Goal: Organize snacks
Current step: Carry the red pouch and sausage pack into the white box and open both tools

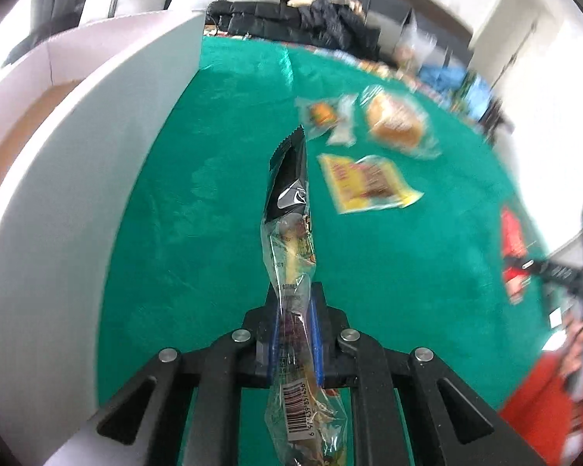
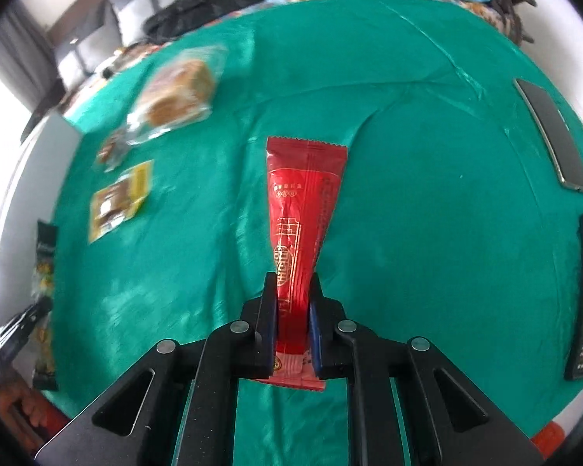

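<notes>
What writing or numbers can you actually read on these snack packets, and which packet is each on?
"6 97439 857456", roughly, beside a barcode: on the clear-and-black snack packet held in the left hand-held gripper; its other print is too small to read.
Gold characters and ornament on the red packet in the right hand-held gripper: too small to read.
Print on the yellow packet on the green cloth: blurred, unreadable.
</notes>
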Tool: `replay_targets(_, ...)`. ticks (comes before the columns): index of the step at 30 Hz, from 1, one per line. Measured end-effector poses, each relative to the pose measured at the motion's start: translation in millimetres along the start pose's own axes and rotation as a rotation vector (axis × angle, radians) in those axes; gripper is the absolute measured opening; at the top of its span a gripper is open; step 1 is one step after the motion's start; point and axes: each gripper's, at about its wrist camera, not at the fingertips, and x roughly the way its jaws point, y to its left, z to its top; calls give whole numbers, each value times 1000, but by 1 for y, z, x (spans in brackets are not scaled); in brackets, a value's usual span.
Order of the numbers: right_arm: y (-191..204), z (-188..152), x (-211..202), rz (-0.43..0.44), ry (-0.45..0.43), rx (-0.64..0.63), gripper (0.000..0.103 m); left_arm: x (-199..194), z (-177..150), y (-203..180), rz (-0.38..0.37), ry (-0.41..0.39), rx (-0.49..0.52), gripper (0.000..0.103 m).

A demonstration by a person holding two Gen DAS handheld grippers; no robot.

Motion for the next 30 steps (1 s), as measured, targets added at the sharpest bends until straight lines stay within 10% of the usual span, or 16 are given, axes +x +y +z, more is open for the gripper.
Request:
replay_targets(7, 100, 23, -58, 194, -92, -159, 13, -105, 35, 24, -139, -198, -112, 13)
replay_targets(15, 325, 35, -93, 504, -95, -434, 13, -175, 65, 136, 162, -250, -164, 17)
replay_targets(18, 388, 27, -84, 548, -59, -492, 25, -174, 60, 178, 334, -217, -209, 67)
replay_targets(19, 403, 27, -78, 554, -32, -500, 48, -175, 56, 189, 374, -217, -228, 79)
replay_targets(24, 386, 21, -81, 514, -128, -508, 67, -189, 24, 204, 393, -268, -300, 80)
replay_targets(30, 253, 27, -35, 194, -227, -483, 70, -187, 15, 138, 232, -292, -196, 80)
